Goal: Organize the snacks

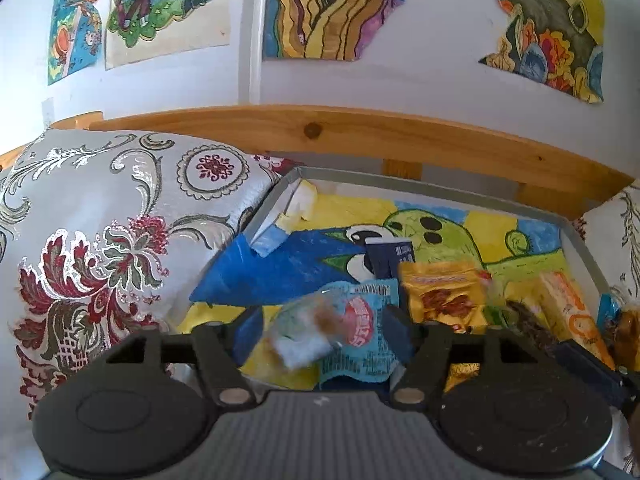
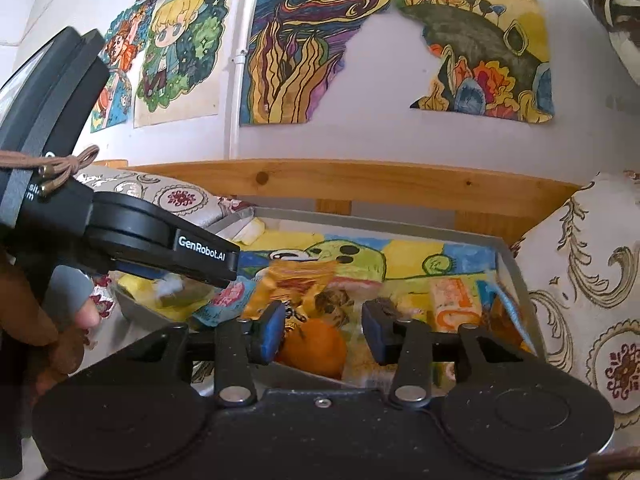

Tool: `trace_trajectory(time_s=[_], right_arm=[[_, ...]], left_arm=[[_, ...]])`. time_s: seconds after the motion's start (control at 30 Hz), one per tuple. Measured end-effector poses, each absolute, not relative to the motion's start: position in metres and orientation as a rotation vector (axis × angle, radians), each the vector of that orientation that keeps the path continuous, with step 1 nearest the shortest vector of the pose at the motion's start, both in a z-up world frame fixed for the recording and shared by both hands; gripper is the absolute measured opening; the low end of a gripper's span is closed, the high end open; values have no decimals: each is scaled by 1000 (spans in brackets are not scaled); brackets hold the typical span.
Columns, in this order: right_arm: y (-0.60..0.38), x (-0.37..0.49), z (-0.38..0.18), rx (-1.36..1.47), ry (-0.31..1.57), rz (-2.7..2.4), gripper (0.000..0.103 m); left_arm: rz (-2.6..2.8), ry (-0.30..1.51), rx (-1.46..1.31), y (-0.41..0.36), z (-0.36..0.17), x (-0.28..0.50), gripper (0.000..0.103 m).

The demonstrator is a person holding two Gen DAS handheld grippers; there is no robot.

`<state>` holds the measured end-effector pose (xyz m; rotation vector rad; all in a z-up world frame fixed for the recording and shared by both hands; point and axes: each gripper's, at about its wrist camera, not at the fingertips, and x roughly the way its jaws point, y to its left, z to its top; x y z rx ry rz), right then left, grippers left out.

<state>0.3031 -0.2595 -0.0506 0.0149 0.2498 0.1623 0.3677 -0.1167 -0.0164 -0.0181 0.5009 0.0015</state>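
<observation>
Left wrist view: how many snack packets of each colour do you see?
Light blue plastic packet: 1
Dark navy packet: 1
Golden yellow foil packet: 1
Cream-and-orange packet: 1
Clear blurred packet: 1
Total: 5, ignoring blurred items at right edge

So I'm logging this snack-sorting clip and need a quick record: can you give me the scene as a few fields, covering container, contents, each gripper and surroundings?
container: grey tray lined with a child's drawing
contents: light blue packet, yellow packet, orange box, dark blue packet
left gripper: jaws apart, light blue packet between them, grip unclear
right gripper: jaws open over an orange fruit
surroundings: patterned cushion, wooden rail, wall drawings
</observation>
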Motion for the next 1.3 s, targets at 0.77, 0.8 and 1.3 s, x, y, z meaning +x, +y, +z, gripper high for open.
trace_trajectory(time_s=[0.77, 0.8, 1.3], right_arm=[[-268, 275, -15, 43, 164, 103, 95], [-267, 272, -13, 41, 159, 103, 97], [-269, 214, 10, 30, 100, 59, 102]], left_arm=[[61, 433, -88, -90, 14, 322, 102], [62, 431, -89, -88, 16, 318, 102], [66, 398, -79, -74, 38, 260, 102]])
